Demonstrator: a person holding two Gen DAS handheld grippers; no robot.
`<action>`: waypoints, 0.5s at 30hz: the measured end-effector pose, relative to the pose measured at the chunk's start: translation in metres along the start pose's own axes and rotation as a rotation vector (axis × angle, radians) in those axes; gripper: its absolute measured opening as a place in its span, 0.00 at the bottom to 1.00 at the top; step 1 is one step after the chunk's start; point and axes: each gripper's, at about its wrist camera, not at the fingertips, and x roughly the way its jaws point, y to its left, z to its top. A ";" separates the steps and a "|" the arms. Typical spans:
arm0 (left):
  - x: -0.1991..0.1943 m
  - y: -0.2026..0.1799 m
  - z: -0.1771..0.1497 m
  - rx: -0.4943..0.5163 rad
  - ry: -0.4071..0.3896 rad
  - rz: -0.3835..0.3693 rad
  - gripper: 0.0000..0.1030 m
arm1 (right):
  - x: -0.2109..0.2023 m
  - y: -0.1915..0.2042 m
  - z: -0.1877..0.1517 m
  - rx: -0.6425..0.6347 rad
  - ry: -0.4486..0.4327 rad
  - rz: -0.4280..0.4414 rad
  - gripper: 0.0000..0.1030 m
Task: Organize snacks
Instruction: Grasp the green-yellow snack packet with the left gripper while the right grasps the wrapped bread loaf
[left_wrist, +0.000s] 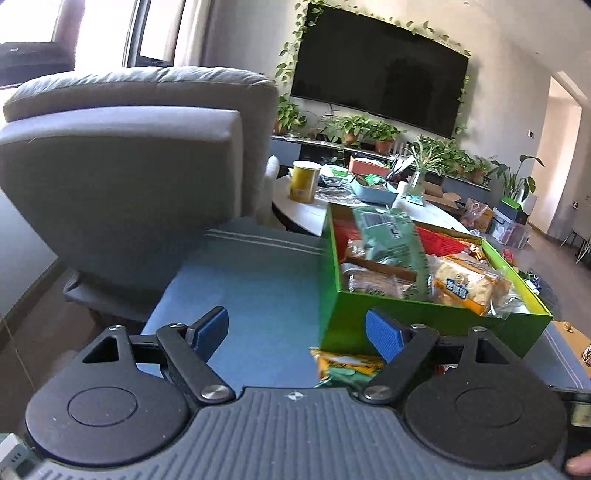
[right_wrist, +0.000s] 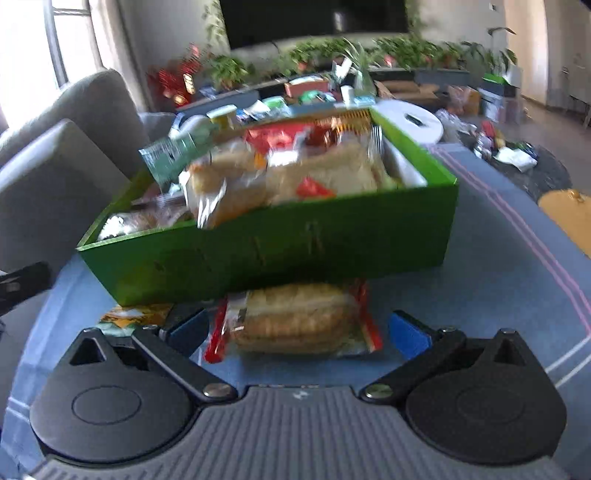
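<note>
Snacks fill green box (right_wrist: 280, 236) on blue cloth (left_wrist: 240, 295); two packs lie outside. L→R: L gripper (left_wrist: 295, 328) jaws wide, empty, yellow-green pack (left_wrist: 347, 365) at its 5 o'clock. R gripper (right_wrist: 299, 330) jaws wide, not gripping, bread pack (right_wrist: 295, 321) between pads at 12, touching box front. Step: approaching loose packs. Next: R closes on bread pack, lifts into box.

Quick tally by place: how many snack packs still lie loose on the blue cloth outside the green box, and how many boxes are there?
Bread pack with red ends, in front of the box: 1
Yellow-green pack, at the box's near corner: 1
Green box, already filled with snacks: 1
Total: 3
</note>
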 end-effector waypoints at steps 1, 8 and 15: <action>0.000 0.003 -0.001 -0.005 0.004 0.006 0.78 | 0.003 0.003 -0.002 0.003 0.008 -0.022 0.89; 0.010 0.007 -0.009 0.001 0.046 -0.015 0.78 | -0.007 0.022 -0.018 -0.202 -0.064 -0.067 0.79; 0.042 -0.025 -0.018 0.090 0.137 -0.079 0.80 | -0.057 -0.009 -0.030 -0.185 -0.118 -0.062 0.80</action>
